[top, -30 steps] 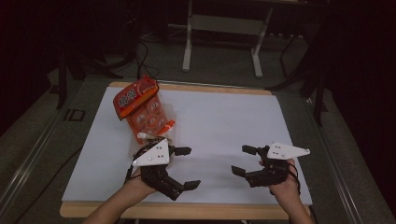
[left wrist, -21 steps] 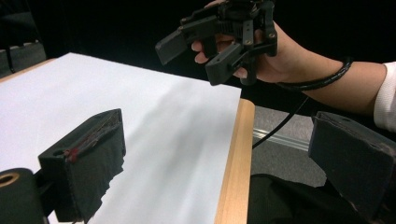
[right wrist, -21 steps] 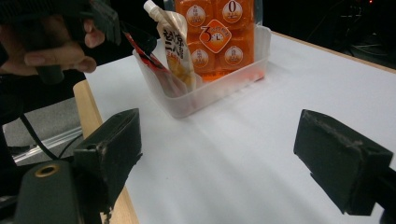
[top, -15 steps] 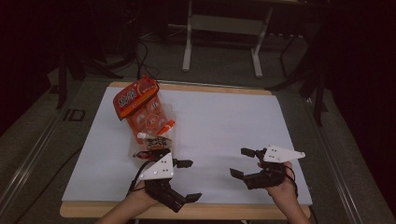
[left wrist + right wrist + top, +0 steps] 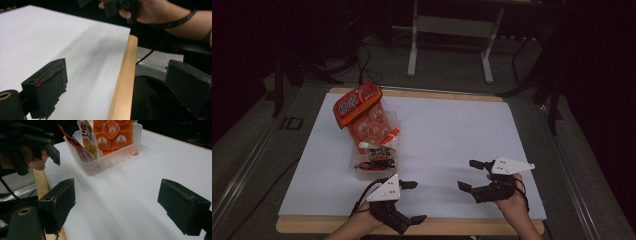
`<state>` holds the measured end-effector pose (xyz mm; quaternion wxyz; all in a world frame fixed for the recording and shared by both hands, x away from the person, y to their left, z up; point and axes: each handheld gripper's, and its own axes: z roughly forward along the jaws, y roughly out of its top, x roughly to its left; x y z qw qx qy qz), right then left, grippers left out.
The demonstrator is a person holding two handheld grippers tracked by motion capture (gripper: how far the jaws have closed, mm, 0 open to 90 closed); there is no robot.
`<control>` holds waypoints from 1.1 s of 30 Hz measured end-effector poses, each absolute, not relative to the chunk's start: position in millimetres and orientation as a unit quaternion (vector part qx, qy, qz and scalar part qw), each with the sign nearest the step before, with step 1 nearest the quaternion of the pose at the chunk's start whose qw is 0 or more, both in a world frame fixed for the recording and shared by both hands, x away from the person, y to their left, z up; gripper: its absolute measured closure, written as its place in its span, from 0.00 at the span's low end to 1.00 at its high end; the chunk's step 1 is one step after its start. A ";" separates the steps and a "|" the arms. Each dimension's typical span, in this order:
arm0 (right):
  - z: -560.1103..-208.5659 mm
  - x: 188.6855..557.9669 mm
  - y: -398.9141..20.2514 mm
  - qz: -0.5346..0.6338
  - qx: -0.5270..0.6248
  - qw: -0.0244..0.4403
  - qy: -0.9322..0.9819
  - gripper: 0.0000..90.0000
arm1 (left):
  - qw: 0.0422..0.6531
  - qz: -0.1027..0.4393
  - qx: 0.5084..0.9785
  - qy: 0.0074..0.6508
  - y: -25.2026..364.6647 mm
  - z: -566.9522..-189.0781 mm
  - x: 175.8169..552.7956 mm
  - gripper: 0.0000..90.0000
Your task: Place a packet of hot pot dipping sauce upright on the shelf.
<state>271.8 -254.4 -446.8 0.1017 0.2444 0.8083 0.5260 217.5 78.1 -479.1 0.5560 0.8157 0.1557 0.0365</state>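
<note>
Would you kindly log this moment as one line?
left gripper: open, empty | right gripper: open, empty | clear bin: holds snack packets, untouched

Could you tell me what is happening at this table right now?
A person holds a two-jaw gripper in each hand near the table's front edge. The left gripper and the right gripper are both open and hold nothing. Farther back on the white sheet stands a clear plastic bin holding orange snack packs, untouched for now.

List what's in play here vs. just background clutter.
In play:
clear plastic bin
orange snack bag
small packets in the bin
left gripper, open
right gripper, open

Background:
white sheet
metal stand
floor cables
</note>
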 end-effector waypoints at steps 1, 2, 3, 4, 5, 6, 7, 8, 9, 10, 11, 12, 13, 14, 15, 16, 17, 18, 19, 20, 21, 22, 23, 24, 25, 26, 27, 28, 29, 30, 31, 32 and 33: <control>-448.6 272.6 -254.5 0.526 0.244 0.102 0.808 0.16 | 0.554 0.037 0.817 0.156 77.7 -481.9 217.1 0.05; -448.6 272.6 -254.5 0.526 0.244 0.102 0.808 0.16 | 0.551 0.038 0.819 0.155 77.7 -484.5 216.6 0.05; -449.4 273.0 -254.6 0.526 0.245 0.101 0.808 0.16 | 0.548 0.040 0.821 0.153 77.6 -486.9 216.1 0.05; -450.2 273.2 -254.7 0.526 0.245 0.100 0.808 0.16 | 0.547 0.042 0.822 0.154 77.5 -489.2 215.8 0.05; -451.6 273.9 -255.0 0.526 0.246 0.100 0.808 0.16 | 0.546 0.046 0.822 0.153 77.7 -491.6 215.8 0.05; -451.6 273.9 -255.0 0.526 0.246 0.100 0.808 0.16 | 0.547 0.048 0.822 0.152 78.1 -494.0 216.3 0.05; -453.0 274.3 -255.3 0.528 0.246 0.100 0.807 0.16 | 0.551 0.053 0.818 0.157 78.9 -498.5 217.6 0.05; -453.0 274.3 -255.3 0.528 0.246 0.100 0.807 0.16 | 0.551 0.053 0.818 0.157 78.9 -498.5 217.6 0.05; -454.5 274.9 -255.5 0.527 0.246 0.101 0.807 0.16 | 0.552 0.058 0.816 0.159 79.3 -500.7 218.4 0.05; -454.5 274.9 -255.5 0.527 0.246 0.101 0.807 0.16 | 0.552 0.059 0.816 0.163 79.7 -502.5 219.1 0.05; -456.2 275.1 -255.8 0.527 0.247 0.102 0.807 0.16 | 0.554 0.060 0.814 0.166 80.1 -505.5 219.5 0.05; -456.2 275.1 -255.8 0.527 0.247 0.102 0.807 0.16 | 0.554 0.060 0.814 0.166 80.1 -505.5 219.5 0.05; -458.0 275.2 -255.9 0.525 0.246 0.103 0.808 0.16 | 0.552 0.060 0.815 0.165 80.1 -506.5 219.3 0.05; -458.0 275.2 -255.9 0.525 0.246 0.103 0.808 0.16 | 0.550 0.063 0.817 0.163 80.1 -507.5 218.9 0.05; -460.0 275.2 -255.9 0.524 0.246 0.103 0.809 0.16 | 0.550 0.070 0.816 0.162 79.9 -509.7 217.8 0.05; -460.0 275.2 -255.9 0.524 0.246 0.103 0.809 0.16 | 0.550 0.070 0.816 0.162 79.9 -509.7 217.8 0.05; -462.1 275.2 -256.0 0.523 0.246 0.102 0.810 0.16 | 0.554 0.081 0.812 0.165 80.2 -511.9 216.3 0.05; -462.1 275.2 -256.0 0.523 0.246 0.102 0.810 0.16 | 0.554 0.081 0.812 0.165 80.2 -511.9 216.3 0.05; -464.2 275.1 -256.1 0.523 0.246 0.103 0.810 0.16 | 0.557 0.093 0.808 0.167 80.5 -513.4 214.8 0.05; -464.2 275.1 -256.1 0.523 0.246 0.103 0.810 0.16 | 0.557 0.093 0.808 0.167 80.5 -513.4 214.8 0.06; -466.4 275.2 -256.1 0.522 0.247 0.101 0.810 0.16 | 0.555 0.094 0.809 0.168 80.3 -513.7 214.6 0.06; -466.4 275.2 -256.1 0.522 0.247 0.101 0.810 0.16 | 0.553 0.096 0.811 0.167 80.1 -514.0 214.6 0.06; -468.6 275.5 -256.0 0.518 0.249 0.100 0.812 0.16 | 0.552 0.096 0.811 0.170 79.9 -514.3 214.7 0.06; -468.6 275.5 -256.0 0.518 0.249 0.100 0.812 0.16 | 0.552 0.096 0.811 0.170 79.9 -514.3 214.7 0.06; -469.8 276.0 -256.0 0.517 0.250 0.100 0.812 0.16 | 0.554 0.093 0.810 0.170 79.8 -514.5 214.9 0.06; -471.1 276.4 -256.0 0.516 0.251 0.099 0.813 0.16 | 0.554 0.092 0.810 0.170 79.7 -514.5 215.0 0.06; -472.4 276.8 -255.8 0.514 0.252 0.099 0.814 0.16 | 0.554 0.092 0.810 0.170 79.6 -514.7 215.0 0.06; -472.4 276.8 -255.8 0.514 0.252 0.099 0.814 0.16 | 0.553 0.090 0.810 0.170 79.5 -515.0 215.0 0.06; -473.2 277.0 -255.7 0.513 0.253 0.098 0.814 0.16 | 0.554 0.085 0.810 0.170 79.3 -515.5 215.0 0.06; -473.2 277.0 -255.7 0.513 0.253 0.098 0.814 0.16 | 0.554 0.085 0.810 0.170 79.3 -515.5 215.0 0.06; -473.4 277.2 -255.7 0.513 0.253 0.099 0.814 0.16 | 0.555 0.082 0.810 0.170 79.1 -515.6 215.0 0.06; -473.5 277.3 -255.7 0.513 0.253 0.099 0.815 0.16 | 0.555 0.081 0.811 0.169 78.7 -515.7 214.9 0.06; -473.7 277.5 -255.7 0.513 0.253 0.099 0.815 0.16 | 0.553 0.082 0.812 0.167 78.4 -515.7 214.7 0.06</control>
